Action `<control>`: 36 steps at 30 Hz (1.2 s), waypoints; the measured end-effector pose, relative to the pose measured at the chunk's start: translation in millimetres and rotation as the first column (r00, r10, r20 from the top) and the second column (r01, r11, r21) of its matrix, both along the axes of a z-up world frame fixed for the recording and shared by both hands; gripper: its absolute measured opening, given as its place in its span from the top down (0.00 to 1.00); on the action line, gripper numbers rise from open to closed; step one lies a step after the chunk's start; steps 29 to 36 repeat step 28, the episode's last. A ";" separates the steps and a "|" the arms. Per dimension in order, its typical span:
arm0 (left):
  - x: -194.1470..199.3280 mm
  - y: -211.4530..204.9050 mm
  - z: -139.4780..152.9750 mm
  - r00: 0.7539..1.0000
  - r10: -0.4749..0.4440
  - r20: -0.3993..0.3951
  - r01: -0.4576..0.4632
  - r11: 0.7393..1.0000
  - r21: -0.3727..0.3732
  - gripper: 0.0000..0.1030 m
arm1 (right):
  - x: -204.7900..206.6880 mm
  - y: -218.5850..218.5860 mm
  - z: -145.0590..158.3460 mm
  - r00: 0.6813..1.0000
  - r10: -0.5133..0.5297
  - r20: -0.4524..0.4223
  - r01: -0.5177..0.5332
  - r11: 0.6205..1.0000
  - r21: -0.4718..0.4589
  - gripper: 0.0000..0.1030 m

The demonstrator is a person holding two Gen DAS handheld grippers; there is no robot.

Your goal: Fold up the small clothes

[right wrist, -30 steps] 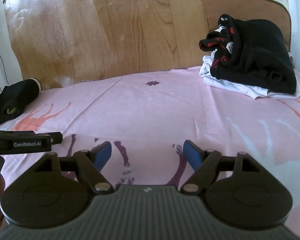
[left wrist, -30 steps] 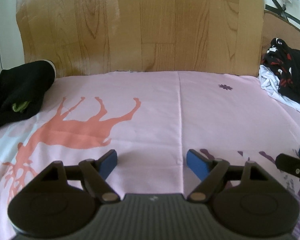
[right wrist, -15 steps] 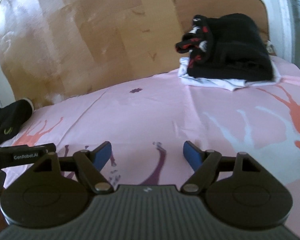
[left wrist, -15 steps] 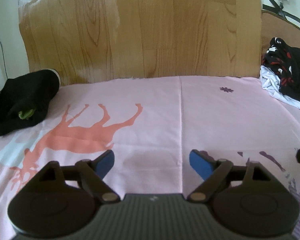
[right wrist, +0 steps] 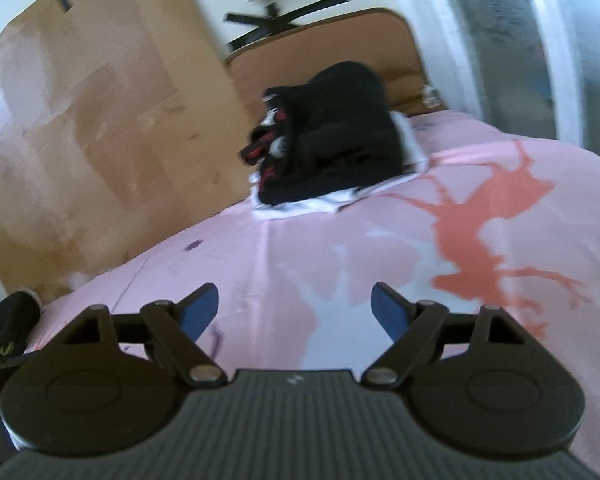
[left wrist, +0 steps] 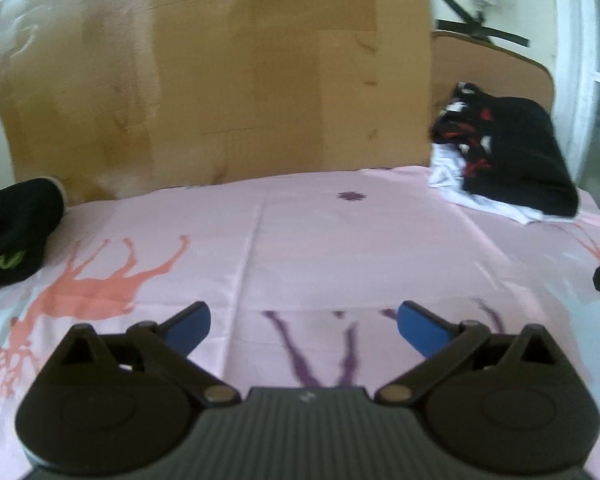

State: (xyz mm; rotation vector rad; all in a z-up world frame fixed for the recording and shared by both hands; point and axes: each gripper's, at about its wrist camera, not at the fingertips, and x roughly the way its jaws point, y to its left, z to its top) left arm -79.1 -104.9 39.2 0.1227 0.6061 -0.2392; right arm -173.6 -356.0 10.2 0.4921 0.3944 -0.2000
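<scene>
Your left hand-held gripper (left wrist: 302, 322) and right hand-held gripper (right wrist: 294, 306) both gape wide, holding nothing, over the bed (left wrist: 380, 248). The clothes pile (right wrist: 336, 148) sits against the headboard (right wrist: 324, 48), well beyond both.

A bed (left wrist: 340, 240) under a pink sheet (right wrist: 340, 240) printed with deer stands against a wood-grain panel (left wrist: 260, 100). A rounded brown headboard (right wrist: 324, 44) rises beside it, with a white-framed window (right wrist: 540, 40) letting in daylight.
</scene>
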 end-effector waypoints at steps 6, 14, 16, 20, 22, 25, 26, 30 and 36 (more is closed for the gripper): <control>-4.7 -16.4 0.5 1.000 -0.022 -0.003 0.022 1.000 0.017 0.00 | -5.1 -14.0 -3.1 1.000 -0.023 0.005 0.022 0.999 0.030 0.17; -9.6 -13.4 9.6 1.000 -0.002 0.010 0.002 1.000 0.005 0.00 | -1.8 -1.0 -1.2 0.999 0.047 0.023 -0.047 0.999 -0.006 0.17; -9.9 -13.6 13.6 1.000 0.002 0.020 -0.002 1.000 0.018 0.00 | -1.5 2.4 -1.0 0.998 0.060 0.024 -0.059 0.998 -0.018 0.17; -16.8 -11.1 19.9 0.998 -0.011 0.070 0.010 1.000 0.015 0.00 | 0.4 4.2 -0.6 0.997 0.069 0.018 -0.068 0.997 -0.024 0.17; -17.7 -12.0 21.0 0.997 -0.013 0.078 0.010 1.000 0.027 0.00 | 1.2 4.5 -0.3 0.998 0.068 0.014 -0.067 0.997 -0.025 0.17; -15.3 -8.1 21.3 0.998 -0.007 0.062 0.007 1.000 0.006 0.01 | 1.8 6.4 1.5 0.997 0.074 0.016 -0.073 0.997 -0.035 0.17; -14.8 -7.0 21.8 0.998 -0.012 0.058 0.012 1.000 0.002 0.00 | 2.1 7.6 2.6 0.997 0.076 0.017 -0.076 0.996 -0.041 0.17; -13.8 -5.8 22.5 0.998 -0.020 0.055 0.020 1.000 0.000 0.00 | 3.3 9.6 3.8 0.996 0.082 0.020 -0.081 0.996 -0.047 0.17; -13.8 -5.8 22.5 0.998 -0.020 0.055 0.020 1.000 0.000 0.00 | 3.3 9.6 3.8 0.996 0.082 0.020 -0.081 0.996 -0.047 0.17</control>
